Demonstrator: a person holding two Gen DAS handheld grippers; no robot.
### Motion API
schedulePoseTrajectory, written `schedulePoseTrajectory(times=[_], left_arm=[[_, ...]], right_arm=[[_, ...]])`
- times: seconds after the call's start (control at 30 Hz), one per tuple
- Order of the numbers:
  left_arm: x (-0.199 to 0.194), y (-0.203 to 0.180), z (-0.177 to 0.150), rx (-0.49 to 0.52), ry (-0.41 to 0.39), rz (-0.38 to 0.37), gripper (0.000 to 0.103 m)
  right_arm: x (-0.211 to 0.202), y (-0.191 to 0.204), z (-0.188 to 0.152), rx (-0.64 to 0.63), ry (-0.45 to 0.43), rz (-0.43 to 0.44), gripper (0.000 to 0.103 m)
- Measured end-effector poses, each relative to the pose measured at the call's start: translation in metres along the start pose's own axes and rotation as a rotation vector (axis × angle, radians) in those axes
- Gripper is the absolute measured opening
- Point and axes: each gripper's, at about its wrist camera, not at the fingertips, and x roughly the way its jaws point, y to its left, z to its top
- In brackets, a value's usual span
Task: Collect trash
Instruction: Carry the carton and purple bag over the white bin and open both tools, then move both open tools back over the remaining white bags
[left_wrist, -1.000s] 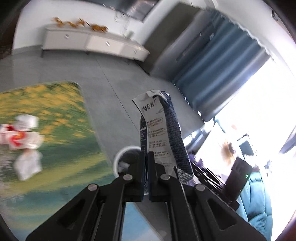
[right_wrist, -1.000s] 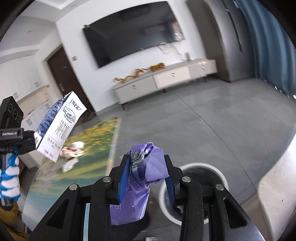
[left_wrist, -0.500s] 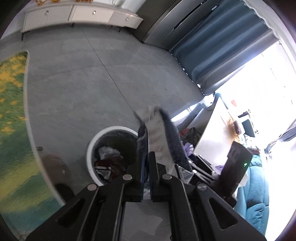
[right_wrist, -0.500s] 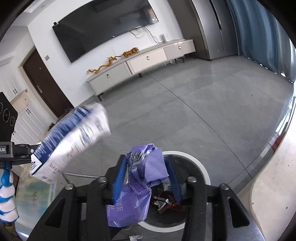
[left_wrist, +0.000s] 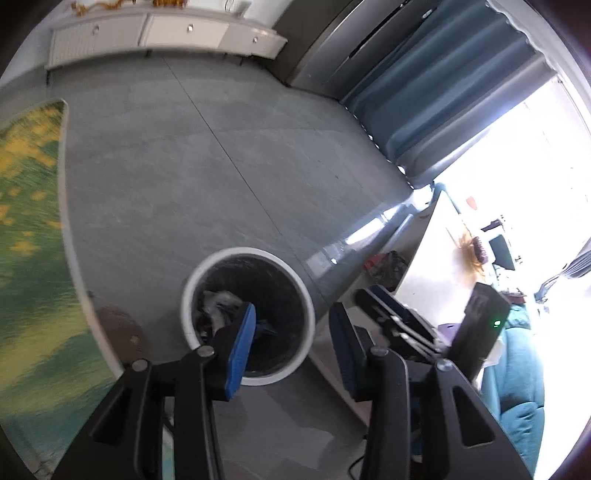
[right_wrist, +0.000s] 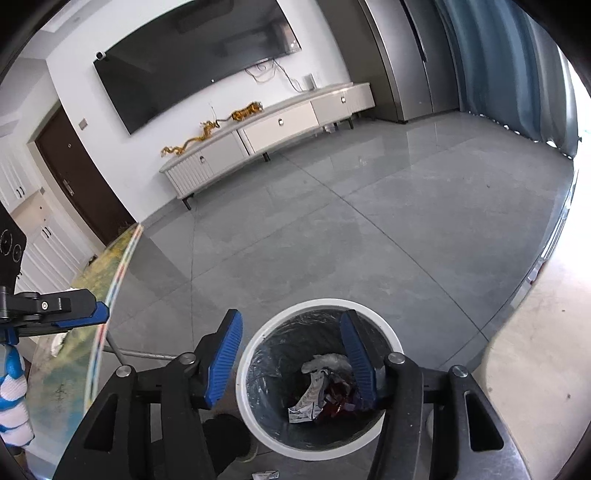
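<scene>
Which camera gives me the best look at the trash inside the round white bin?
The right wrist view. It looks almost straight down into the round white bin with the black liner, so the crumpled wrappers at the bottom show clearly. The left wrist view sees the same bin at a slant, and one blue pad hides much of the inside.

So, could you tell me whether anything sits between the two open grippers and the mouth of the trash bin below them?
Nothing visible does. The right gripper and left gripper both hang open and empty over the white bin; its mouth is uncovered, with only crumpled trash lying inside.
</scene>
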Motion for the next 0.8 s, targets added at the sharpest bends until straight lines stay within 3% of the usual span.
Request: schedulePoseTrajectory(times=[0.2, 0.4, 0.6, 0.8], left_arm=[[-0.056, -0.006, -0.017, 0.059, -0.100, 0.103, 0.040], [-0.137, 0.001, -0.036, 0.025, -0.250, 0.136, 0.040], [-0.230, 0.022, -0.052, -0.017, -0.424, 0.175, 0.040], [-0.315, 0.063, -0.074, -0.059, -0.529, 0.239, 0.040]], right_arm=[[-0.039, 0.010, -0.004, -0.005, -0.059, 0.048, 0.059], [-0.083, 0.029, -0.001, -0.050, -0.105, 0.077, 0.059], [-0.127, 0.061, 0.010, -0.107, -0.180, 0.105, 0.061], [-0.151, 0.114, 0.027, -0.198, -0.229, 0.148, 0.062]])
